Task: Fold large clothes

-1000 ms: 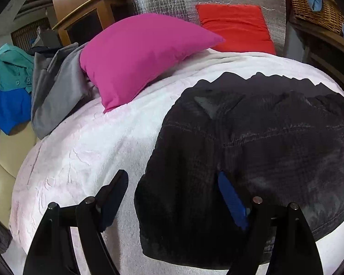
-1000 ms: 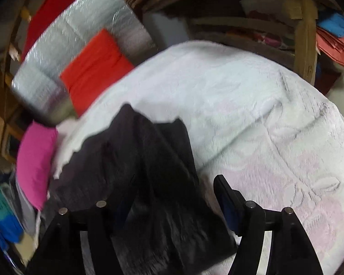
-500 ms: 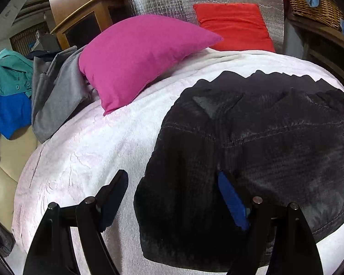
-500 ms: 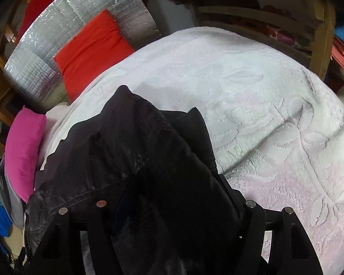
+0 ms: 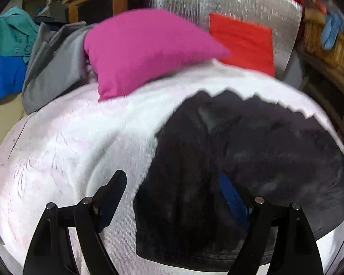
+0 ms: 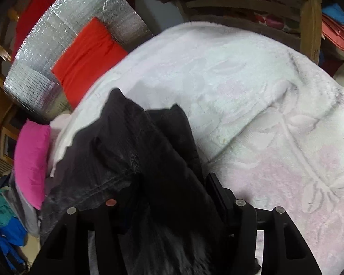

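Observation:
A large black garment (image 5: 252,151) lies folded on the white bedspread (image 5: 68,142). My left gripper (image 5: 172,188) hovers open over the garment's near left corner, one finger over the bedspread, the other over the cloth. In the right wrist view the black garment (image 6: 137,151) bunches up between my right gripper's fingers (image 6: 215,190). My right gripper (image 6: 172,197) has its jaws wide apart with the cloth heaped between them; the left fingertip is hidden by the cloth.
A pink pillow (image 5: 144,48) and a red cushion (image 5: 243,43) lie at the bed's head against a silver foil panel (image 5: 217,0). Grey, teal and blue clothes (image 5: 45,64) pile at the left. A wicker basket (image 5: 321,43) and wooden shelves (image 6: 307,16) stand right.
My right gripper has moved in over the black garment, which now fills the space between its fingers. My left gripper's view has shifted slightly; its jaws stay open.

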Tool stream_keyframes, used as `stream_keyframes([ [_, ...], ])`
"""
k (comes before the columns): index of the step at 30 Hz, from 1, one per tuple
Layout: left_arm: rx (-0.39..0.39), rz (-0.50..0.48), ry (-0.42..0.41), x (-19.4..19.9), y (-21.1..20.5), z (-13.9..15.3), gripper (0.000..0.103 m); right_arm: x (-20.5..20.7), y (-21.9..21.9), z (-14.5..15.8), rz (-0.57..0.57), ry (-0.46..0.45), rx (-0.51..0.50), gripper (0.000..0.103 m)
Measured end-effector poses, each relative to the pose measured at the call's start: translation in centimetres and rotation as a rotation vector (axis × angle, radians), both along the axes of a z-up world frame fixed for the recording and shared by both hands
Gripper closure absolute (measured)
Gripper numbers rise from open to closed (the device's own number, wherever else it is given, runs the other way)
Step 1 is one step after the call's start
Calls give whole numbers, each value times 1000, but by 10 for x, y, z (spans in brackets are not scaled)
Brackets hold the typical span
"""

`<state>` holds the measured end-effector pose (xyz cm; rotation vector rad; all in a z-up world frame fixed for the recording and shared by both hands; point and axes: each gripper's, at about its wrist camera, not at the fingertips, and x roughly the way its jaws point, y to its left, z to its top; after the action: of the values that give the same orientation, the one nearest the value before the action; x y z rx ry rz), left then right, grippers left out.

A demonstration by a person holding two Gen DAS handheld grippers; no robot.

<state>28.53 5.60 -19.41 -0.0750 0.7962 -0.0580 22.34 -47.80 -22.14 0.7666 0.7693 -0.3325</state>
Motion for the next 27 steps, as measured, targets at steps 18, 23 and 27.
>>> stream_keyframes([
  [18, -486, -74, 344, 30, 24, -59, 16, -3, -23, -33, 135, -11, 276, 32],
  [23, -438, -107, 289, 28, 9, -50, 16, 7, -7, -34, 165, -27, 244, 32],
  [27, -471, -108, 226, 28, 8, -43, 20, 13, 10, -24, 191, -28, 151, 52],
])
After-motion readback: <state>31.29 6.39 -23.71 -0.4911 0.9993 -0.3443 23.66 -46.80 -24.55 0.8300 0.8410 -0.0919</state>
